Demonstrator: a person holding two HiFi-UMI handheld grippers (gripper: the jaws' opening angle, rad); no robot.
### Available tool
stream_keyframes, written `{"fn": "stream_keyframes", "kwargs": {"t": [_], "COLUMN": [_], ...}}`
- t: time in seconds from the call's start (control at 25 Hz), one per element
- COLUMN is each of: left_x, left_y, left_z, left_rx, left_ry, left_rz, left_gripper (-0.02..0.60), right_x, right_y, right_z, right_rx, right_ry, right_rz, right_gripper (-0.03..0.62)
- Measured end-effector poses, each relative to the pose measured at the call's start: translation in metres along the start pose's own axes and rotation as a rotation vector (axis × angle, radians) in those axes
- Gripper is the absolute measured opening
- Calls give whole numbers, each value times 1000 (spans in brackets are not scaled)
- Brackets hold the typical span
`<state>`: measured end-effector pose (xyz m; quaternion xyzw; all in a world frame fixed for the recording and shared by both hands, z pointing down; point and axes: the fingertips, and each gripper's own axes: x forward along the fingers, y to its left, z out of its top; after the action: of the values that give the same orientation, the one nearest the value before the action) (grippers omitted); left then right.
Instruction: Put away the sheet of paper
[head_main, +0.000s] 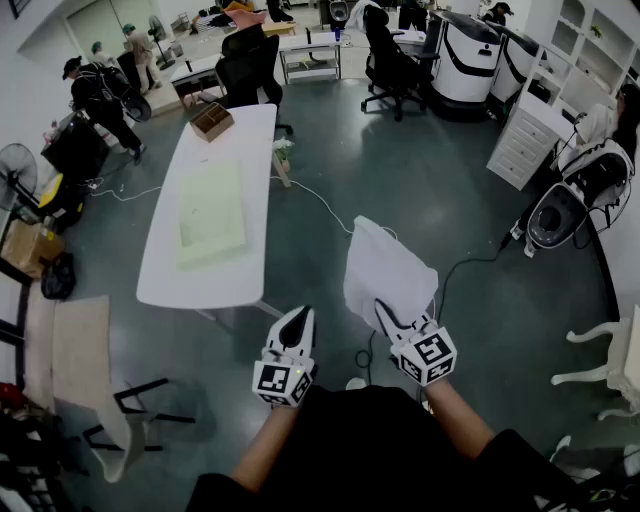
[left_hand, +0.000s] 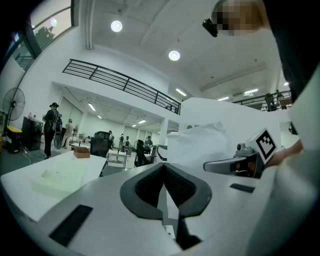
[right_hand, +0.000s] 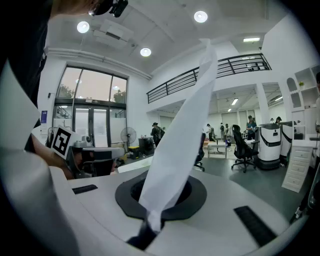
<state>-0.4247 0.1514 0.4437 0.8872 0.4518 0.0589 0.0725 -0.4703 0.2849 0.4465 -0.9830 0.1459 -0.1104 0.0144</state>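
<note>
A white sheet of paper hangs in the air over the grey floor, and my right gripper is shut on its near edge. In the right gripper view the sheet rises from between the closed jaws and leans up to the right. My left gripper is beside it on the left, shut with nothing in it and apart from the paper. The left gripper view shows the sheet and the right gripper off to the right. A long white table stands ahead on the left.
On the table lie a pale green flat pad and a brown open box. A cable runs over the floor. Black office chairs stand behind the table, a white drawer unit at right, and people at far left.
</note>
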Motion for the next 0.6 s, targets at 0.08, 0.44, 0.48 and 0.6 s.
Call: {"fn": "stream_keyframes", "kwargs": {"t": [0.08,0.44,0.48,0.6], "left_x": [-1,-12,-13,-14], "left_y": [-8,-13,-12,-3], "left_z": [-8,-20,-21,-27], "left_rx": [-4,7,8,8], "left_ry": [9,33,36,39], "left_rz": [-3,47,48,48], "left_gripper": [4,5,5,4], "right_x": [-5,-23,-23,-14], "right_y": [-1,-18,-18,-17], "right_z": [-2,-15,-17,-22], "right_rx": [-4,69,74,76], "right_ry": [-3,-17,-17,-18], "right_rz": [4,-24,-23,-22], "right_gripper": [-2,-2,-2,-2]}}
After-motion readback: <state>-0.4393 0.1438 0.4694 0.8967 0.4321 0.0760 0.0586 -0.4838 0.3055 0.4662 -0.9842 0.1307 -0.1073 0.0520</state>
